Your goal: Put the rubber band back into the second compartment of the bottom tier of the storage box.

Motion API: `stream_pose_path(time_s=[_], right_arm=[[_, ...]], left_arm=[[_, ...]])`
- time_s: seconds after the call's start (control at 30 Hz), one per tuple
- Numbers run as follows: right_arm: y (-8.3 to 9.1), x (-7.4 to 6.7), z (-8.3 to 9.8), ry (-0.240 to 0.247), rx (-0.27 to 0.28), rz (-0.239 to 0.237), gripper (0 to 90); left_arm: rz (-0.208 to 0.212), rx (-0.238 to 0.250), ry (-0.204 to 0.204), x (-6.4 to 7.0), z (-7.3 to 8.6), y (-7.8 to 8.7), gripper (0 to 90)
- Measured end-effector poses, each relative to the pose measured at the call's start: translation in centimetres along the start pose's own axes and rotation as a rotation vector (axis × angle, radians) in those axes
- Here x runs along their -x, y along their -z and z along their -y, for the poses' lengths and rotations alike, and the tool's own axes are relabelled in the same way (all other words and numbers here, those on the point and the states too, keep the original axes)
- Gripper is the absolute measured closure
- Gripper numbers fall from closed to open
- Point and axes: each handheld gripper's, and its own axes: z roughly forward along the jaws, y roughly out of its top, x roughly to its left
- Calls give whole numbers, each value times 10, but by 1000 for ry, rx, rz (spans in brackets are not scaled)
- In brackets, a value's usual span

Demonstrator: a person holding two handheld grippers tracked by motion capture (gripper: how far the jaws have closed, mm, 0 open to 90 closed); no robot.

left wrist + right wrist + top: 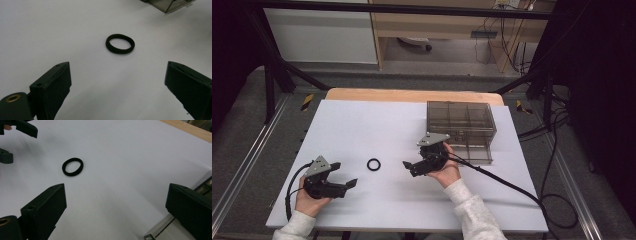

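A small black ring (pixel 373 164), soft like a hair band, lay flat on the white table (pixel 362 125). It was a plain loop with nothing inside it, and nothing touched it. It sat between the two claws, a bit nearer the left one.

The left claw (pixel 343 174) was held low near the person's edge of the table, pointing to the right toward the ring. Its jaws were spread wide and held nothing. In the left gripper view the ring (pixel 120 44) lay ahead of the jaws.

The right claw (pixel 409 168) was farther in, pointing left toward the ring. Its jaws were spread wide too, with nothing in them.

Behind the right hand (pixel 446 170) stood a clear brown plastic box (pixel 460 129) with little compartments, lid closed.
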Motion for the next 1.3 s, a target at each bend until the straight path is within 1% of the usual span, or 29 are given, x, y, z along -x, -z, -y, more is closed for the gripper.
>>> stream_pose_path(time_s=[0.13,0.27,0.4,0.47,0.6,0.7,0.83,0.97,1.13,1.2,1.3], right_arm=[[-7,-2,-3,-2,0,-10,42],[-14,-4,-7,5,-10,-6,46],[-20,-5,-11,-5,-11,-18,54],[-24,-5,-13,2,-15,-16,55],[-31,-8,-16,1,-21,-27,64],[-36,-10,-18,4,-28,-25,67],[-44,-14,-20,0,-25,-37,76],[-51,-17,-22,12,-39,-26,83],[-59,-19,-24,12,-44,-35,89],[-62,-19,-25,4,-51,-34,92],[-67,-21,-25,9,-61,-38,99]], left_arm=[[-1,3,1,0,0,1,67],[-1,2,1,0,0,0,67],[-2,1,-1,0,0,0,67],[-1,1,-1,0,0,0,67],[-1,1,-1,0,0,0,67],[0,1,-2,0,0,0,67],[-1,-1,1,0,0,0,67],[0,-2,-1,0,0,0,67],[0,1,0,0,0,0,67],[0,0,0,0,0,0,67],[2,-2,0,0,0,0,67]])
